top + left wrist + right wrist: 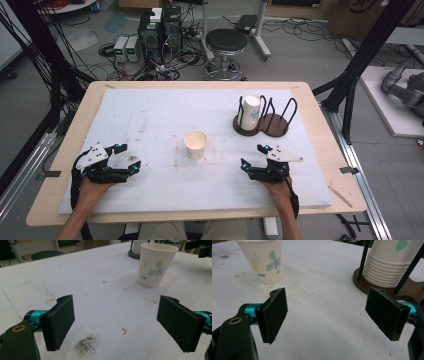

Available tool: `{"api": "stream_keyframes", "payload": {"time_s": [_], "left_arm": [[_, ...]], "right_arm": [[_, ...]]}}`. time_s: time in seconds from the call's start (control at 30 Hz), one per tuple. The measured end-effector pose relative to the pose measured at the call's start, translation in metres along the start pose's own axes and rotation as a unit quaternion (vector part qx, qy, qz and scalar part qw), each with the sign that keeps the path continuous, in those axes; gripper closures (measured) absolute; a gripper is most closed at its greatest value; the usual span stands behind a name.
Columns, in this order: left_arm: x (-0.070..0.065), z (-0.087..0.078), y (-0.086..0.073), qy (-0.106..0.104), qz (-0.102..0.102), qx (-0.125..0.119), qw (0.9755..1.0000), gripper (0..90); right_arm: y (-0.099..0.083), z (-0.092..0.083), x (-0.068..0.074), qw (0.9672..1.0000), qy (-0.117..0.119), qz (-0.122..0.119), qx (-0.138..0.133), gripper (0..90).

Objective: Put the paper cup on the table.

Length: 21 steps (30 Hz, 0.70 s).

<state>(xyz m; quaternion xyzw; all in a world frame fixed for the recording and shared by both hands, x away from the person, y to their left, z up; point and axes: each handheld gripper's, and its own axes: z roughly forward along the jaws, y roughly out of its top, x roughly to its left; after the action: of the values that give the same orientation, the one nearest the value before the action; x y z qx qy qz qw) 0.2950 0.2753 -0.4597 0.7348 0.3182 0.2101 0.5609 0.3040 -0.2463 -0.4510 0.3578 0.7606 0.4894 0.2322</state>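
Where the high view looks down on the light wooden table [320, 150], two hand-held black grippers are counted: the left gripper [127, 157] near the front left corner of the white foam mat [150, 120] and the right gripper [252, 156] towards the front right. Both are seen with jaws apart and nothing between them. One single white paper cup with a flower print [195, 144] is found upright and empty at the middle of the mat, between the grippers and apart from both. One dark round wooden cup rack with black wire posts [272, 122] is set near the far right corner, and one stack of white paper cups [250, 113] is held in its left bay, while the right bay is bare. One black round stool [226, 42] and tangled cables are seen on the grey floor beyond the far edge.

In the left gripper view, the left gripper [116, 323] is shown open over the stained mat [82, 277], with the single cup [155, 263] ahead.

In the right gripper view, the right gripper [327, 315] is shown open, the single cup [263, 260] ahead on one side and the stacked cups [387, 267] in the rack [409, 288] on the other.
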Motion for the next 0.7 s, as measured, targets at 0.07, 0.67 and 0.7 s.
{"api": "stream_keyframes", "payload": {"time_s": [0.07, 0.67, 0.7], "left_arm": [[-0.0002, 0.0005, 0.0002, 0.001, 0.002, 0.002, 1.0, 14.7], [-0.0001, 0.0011, 0.0002, 0.003, 0.0, 0.005, 1.0, 14.7], [-0.0001, 0.0011, 0.0002, 0.003, 0.0, 0.005, 1.0, 14.7]], "right_arm": [[0.0, 0.0001, -0.0001, 1.0, 0.0, 0.0, 0.0, 18.4], [-0.0003, -0.0007, -0.0004, 1.0, 0.003, 0.001, -0.002, 18.3], [-0.0003, -0.0005, -0.0006, 1.0, 0.003, -0.001, -0.003, 18.3]]}}
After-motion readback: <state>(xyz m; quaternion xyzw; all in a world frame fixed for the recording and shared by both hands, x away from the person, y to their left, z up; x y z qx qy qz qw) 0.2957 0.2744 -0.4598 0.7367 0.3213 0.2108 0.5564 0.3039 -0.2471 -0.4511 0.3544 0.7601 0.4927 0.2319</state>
